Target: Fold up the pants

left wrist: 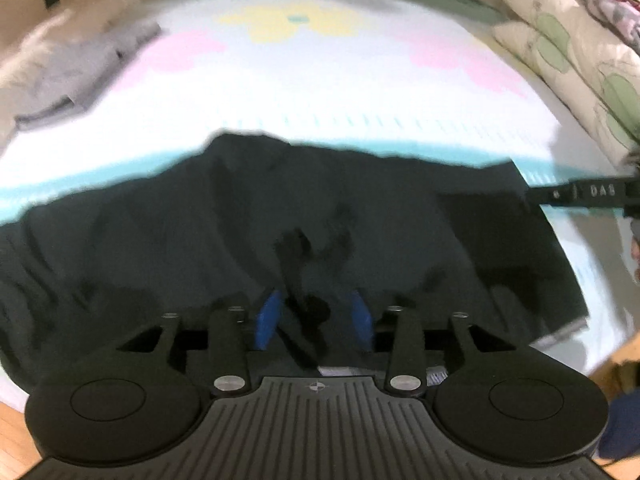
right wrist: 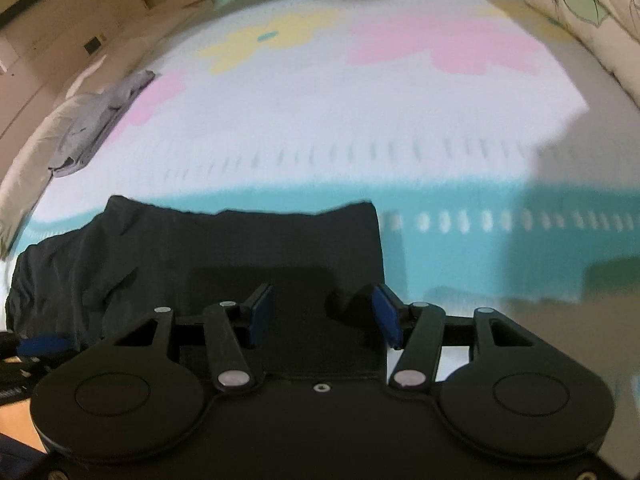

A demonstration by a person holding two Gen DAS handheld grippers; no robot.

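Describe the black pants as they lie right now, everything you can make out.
The black pants are a thin, matte dark fabric, lying flat but wrinkled on the pastel flowered mat, over its teal border band. In the right wrist view the right end forms a straight, squared edge; the left part is more rumpled. The left gripper and right gripper both sit over the near edge with blue pads spread. Whether either touches the cloth cannot be told; motion blur hides seams and the waistband.

Left wrist view: low, close over the dark pants (left wrist: 320, 216), facing forward across the patterned mat (left wrist: 320, 92) toward the far wall. Right wrist view: same heading, close above the pants' right end (right wrist: 224, 248). Both share the mat's yellow flower, the grey clothes (left wrist: 80, 68) at left, and the cushions (left wrist: 568, 52) at right.
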